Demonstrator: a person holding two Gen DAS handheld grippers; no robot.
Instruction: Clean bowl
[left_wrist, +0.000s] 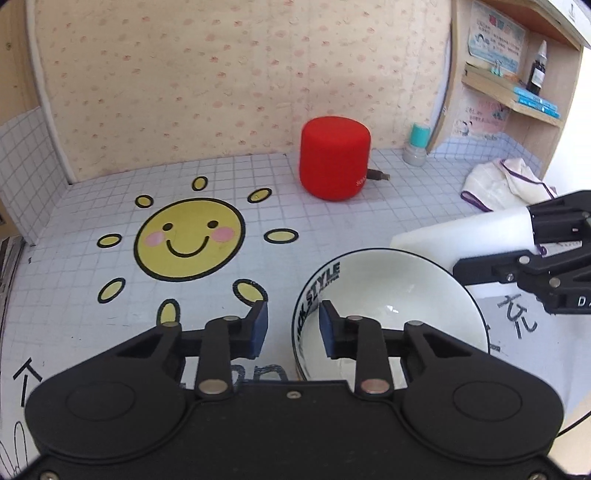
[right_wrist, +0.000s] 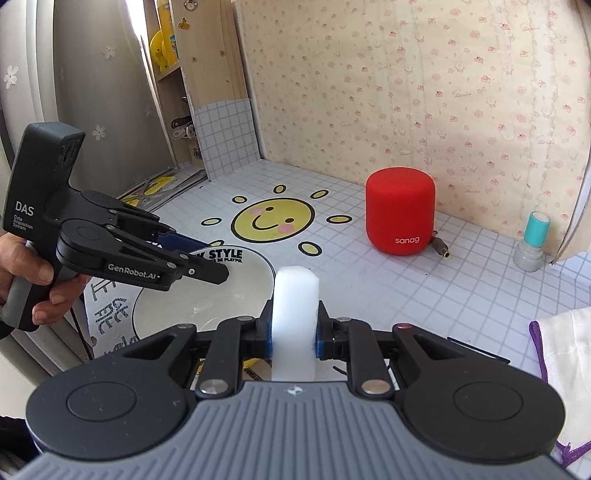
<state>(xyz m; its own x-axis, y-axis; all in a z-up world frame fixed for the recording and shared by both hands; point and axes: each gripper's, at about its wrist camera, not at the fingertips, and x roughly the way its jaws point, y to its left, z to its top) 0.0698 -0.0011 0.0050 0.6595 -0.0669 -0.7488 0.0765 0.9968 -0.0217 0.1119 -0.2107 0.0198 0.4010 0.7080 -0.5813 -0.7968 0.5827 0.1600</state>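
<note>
A white bowl (left_wrist: 399, 295) (right_wrist: 221, 291) with a black rim and "STYLE" lettering rests on the checked tabletop. My left gripper (left_wrist: 291, 328) (right_wrist: 203, 258) is open and straddles the bowl's near-left rim. One blue pad is inside the bowl and the other outside, and neither presses on the rim. My right gripper (right_wrist: 294, 332) (left_wrist: 495, 240) is shut on a white sponge block (right_wrist: 295, 295) (left_wrist: 461, 232). It holds the sponge just beyond the bowl's right edge, above the table.
A red cylindrical speaker (left_wrist: 334, 157) (right_wrist: 400, 210) stands behind the bowl, with a plug beside it. A teal-capped bottle (left_wrist: 417, 144) (right_wrist: 533, 242) is by the wall. A white cloth with purple trim (left_wrist: 506, 184) (right_wrist: 561, 350) lies at the right. A hand (right_wrist: 37, 273) grips the left tool.
</note>
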